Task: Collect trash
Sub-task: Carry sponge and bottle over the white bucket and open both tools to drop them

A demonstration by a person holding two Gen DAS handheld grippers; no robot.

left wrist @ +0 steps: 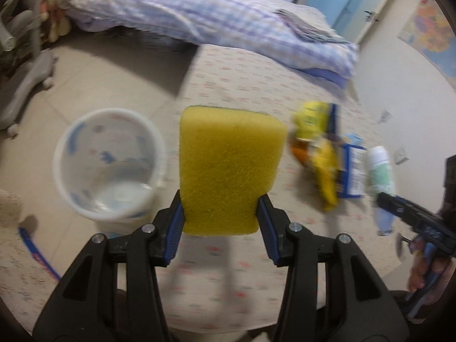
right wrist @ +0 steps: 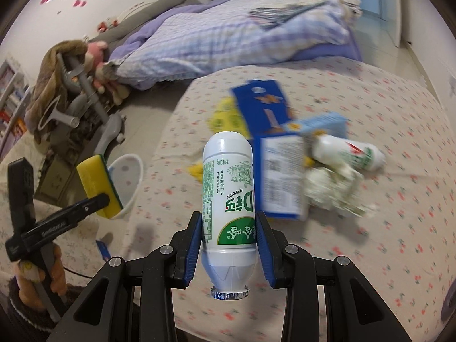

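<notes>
A yellow sponge (left wrist: 230, 156) with a green back stands up between the blue pads of my left gripper (left wrist: 221, 199), which is shut on its lower end. In the right wrist view the sponge (right wrist: 97, 182) hangs over a white bin (right wrist: 134, 159). My right gripper (right wrist: 228, 216) is shut on a white and green drink bottle (right wrist: 228, 182), foil cap toward the camera. The same bottle (left wrist: 380, 171) shows at the right of the left wrist view. The white bin (left wrist: 68, 142) sits on the floor at the left.
On the floral cloth (right wrist: 370, 256) lie a blue box (right wrist: 282, 176), a yellow wrapper (left wrist: 322, 154), a second bottle (right wrist: 350, 151) and crumpled paper (right wrist: 330, 188). A bed with a checked quilt (left wrist: 185, 8) is behind. A grey stand (left wrist: 28, 82) is left.
</notes>
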